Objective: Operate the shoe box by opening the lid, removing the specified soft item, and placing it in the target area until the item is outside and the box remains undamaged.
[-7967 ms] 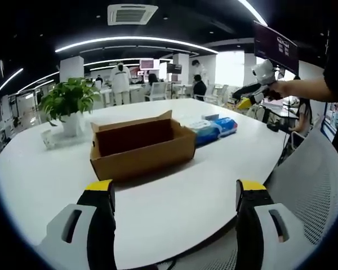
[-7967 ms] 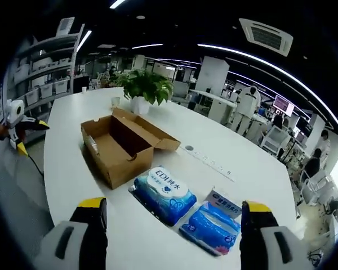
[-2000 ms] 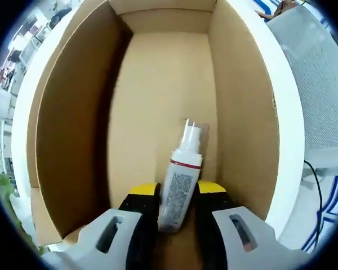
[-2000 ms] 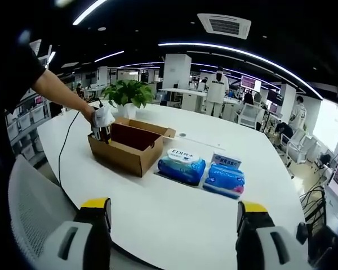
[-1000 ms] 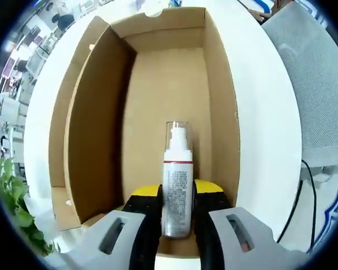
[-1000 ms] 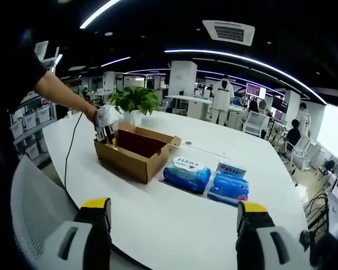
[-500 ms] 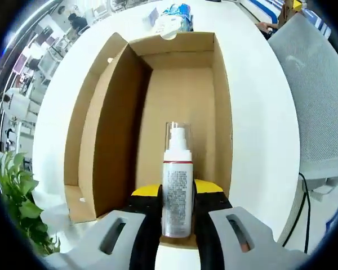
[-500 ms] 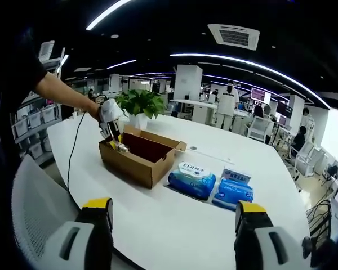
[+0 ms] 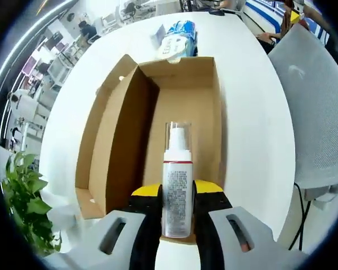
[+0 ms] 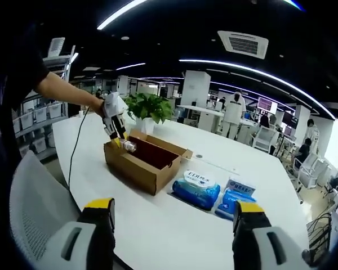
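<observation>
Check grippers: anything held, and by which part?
Left gripper holds the spray bottle by its lower body, above the box. Right gripper open, holding nothing.

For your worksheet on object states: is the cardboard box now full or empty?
Empty, as far as visible. The left gripper view shows the box floor bare, with the spray bottle clamped in the left gripper above it.

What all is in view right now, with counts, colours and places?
Cardboard box: one, brown, open, on the table.
Spray bottle: one, white with clear cap, clamped in the left gripper above the box.
Wipe packs: two, blue, on the table beside the box.
Potted plant: one, green in a white pot, behind the box.
Table: one, white.
Mesh chair: one, grey, at the table's edge.
People: several, at far desks.
Left gripper: yellow-tipped, shut on the bottle.
Right gripper: yellow-tipped, open, held back from the table.
Person's forearm: reaching to the box.
</observation>
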A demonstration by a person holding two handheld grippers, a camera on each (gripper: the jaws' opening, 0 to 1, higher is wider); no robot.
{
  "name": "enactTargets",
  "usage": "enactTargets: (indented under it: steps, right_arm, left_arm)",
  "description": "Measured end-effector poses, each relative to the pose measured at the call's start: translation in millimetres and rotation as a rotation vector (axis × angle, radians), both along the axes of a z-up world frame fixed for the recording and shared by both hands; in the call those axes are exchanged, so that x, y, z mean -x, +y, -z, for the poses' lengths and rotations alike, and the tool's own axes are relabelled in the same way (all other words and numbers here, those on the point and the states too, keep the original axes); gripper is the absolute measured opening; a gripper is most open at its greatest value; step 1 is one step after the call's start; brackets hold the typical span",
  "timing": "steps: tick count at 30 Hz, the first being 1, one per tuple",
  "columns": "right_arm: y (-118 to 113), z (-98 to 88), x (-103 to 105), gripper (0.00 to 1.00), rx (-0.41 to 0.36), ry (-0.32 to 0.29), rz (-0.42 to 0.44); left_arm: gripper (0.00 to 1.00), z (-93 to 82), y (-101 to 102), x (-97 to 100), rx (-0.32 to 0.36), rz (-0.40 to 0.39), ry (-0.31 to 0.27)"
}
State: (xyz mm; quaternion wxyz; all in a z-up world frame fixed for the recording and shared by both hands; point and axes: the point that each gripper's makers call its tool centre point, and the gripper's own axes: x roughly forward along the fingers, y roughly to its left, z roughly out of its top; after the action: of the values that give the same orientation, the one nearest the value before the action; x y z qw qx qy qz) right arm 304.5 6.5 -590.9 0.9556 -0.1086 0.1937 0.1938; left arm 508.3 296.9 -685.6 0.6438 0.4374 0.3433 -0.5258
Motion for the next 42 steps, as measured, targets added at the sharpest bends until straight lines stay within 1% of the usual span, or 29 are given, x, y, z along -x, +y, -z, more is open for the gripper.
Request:
enactTargets:
  steps: [4,8,12,19,21,26,30,35,38,42]
  right_arm:
    - [5,-0.6,-2,0.83,0.002,-0.007,-0.017]
    - [11,-1.6,-4,0.78,0.004,-0.021,-0.048]
    - [15,-3.5,-5,0.74,0.007,-0.03,-0.067]
    - [22,-0.5,-6,0.71,0.024,-0.02,-0.105]
    - [26,-3.3,-7,0.68,0.021,-0.036,-0.122]
    - [34,-5.3,-7,0.6,0.018,-0.042,-0.154]
    - [41,-6.1,-8,0.57,0.013,-0.044,-0.18]
    - [47,-7.2,-10,0.55,0.003,-0.044,-0.196]
    - [51,-8.7,-11,0.54,0.0,-0.05,-0.213]
    - [55,-11.3,-11,0.49,-0.004,-0.055,-0.235]
  left_arm:
    - [0.18,-8.4,-6,5.4,0.024,0.008,-0.009]
    - [0.18,-18.7,-14,11.1,0.062,0.013,-0.014]
    - [0.19,-24.6,-20,16.4,0.082,0.02,-0.014]
    - [0.19,-36.0,-33,26.9,0.118,0.043,-0.026]
    - [0.19,-39.6,-36,29.9,0.134,0.047,-0.027]
    - [0.19,-46.6,-45,40.7,0.163,0.064,-0.029]
    - [0.19,-53.9,-54,50.4,0.202,0.073,-0.03]
    - [0.19,-58.7,-66,63.8,0.241,0.087,-0.026]
    - [0.19,-58.4,-72,72.1,0.251,0.104,-0.021]
    - [0.19,-58.8,-79,83.5,0.262,0.138,-0.01]
